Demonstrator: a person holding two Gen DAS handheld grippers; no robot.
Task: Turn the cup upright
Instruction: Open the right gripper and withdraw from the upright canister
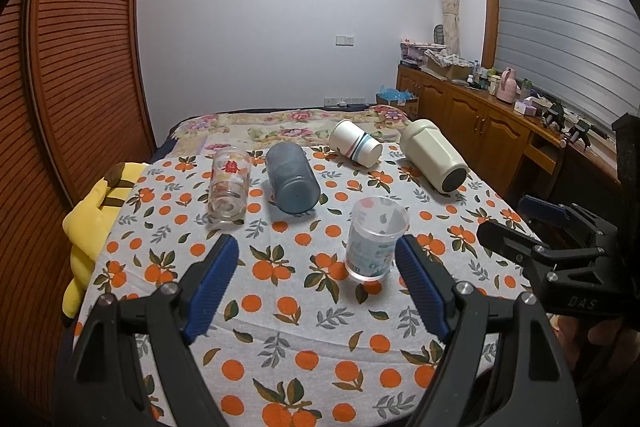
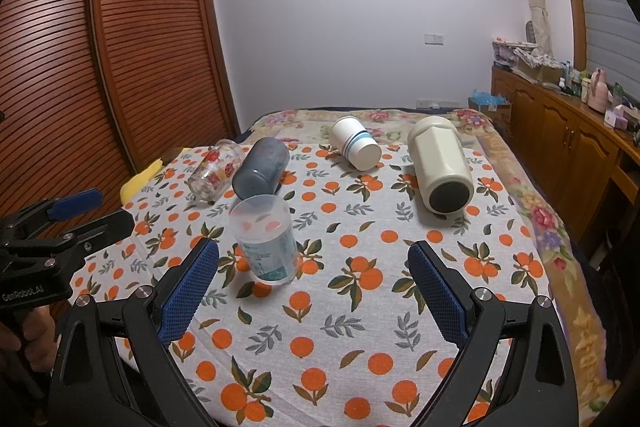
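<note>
1. Hard to make out: the small items on the wooden sideboard [image 1: 472, 107] along the right wall are too small and blurred to name. The yellow plush toy [image 1: 92, 227] at the left edge of the cloth is partly cut off behind it. The lower arms of both tongs run out of frame at the bottom.
2. The surface under the orange-print cloth [image 1: 304, 307] is hidden; whether it is a table or the bed cannot be told. A floral bedspread [image 1: 280, 125] shows beyond it.
3. The frosted plastic cup [image 1: 374, 239] stands upright on the cloth, mouth up.
4. Four cups lie on their sides farther back: a clear printed glass [image 1: 229, 183], a blue-grey tumbler [image 1: 291, 179], a white striped cup [image 1: 354, 143] and a cream mug [image 1: 434, 155].
5. The left tongs [image 1: 316, 259] are spread wide apart, holding nothing. The frosted plastic cup sits just ahead of them, close beside the right-hand fingertip [image 1: 404, 247]; touching or not, I cannot tell.
6. The right tongs [image 2: 314, 261] are likewise spread wide and empty. The frosted plastic cup [image 2: 266, 239] stands near their left-hand fingertip [image 2: 208, 251], apart from it.
</note>
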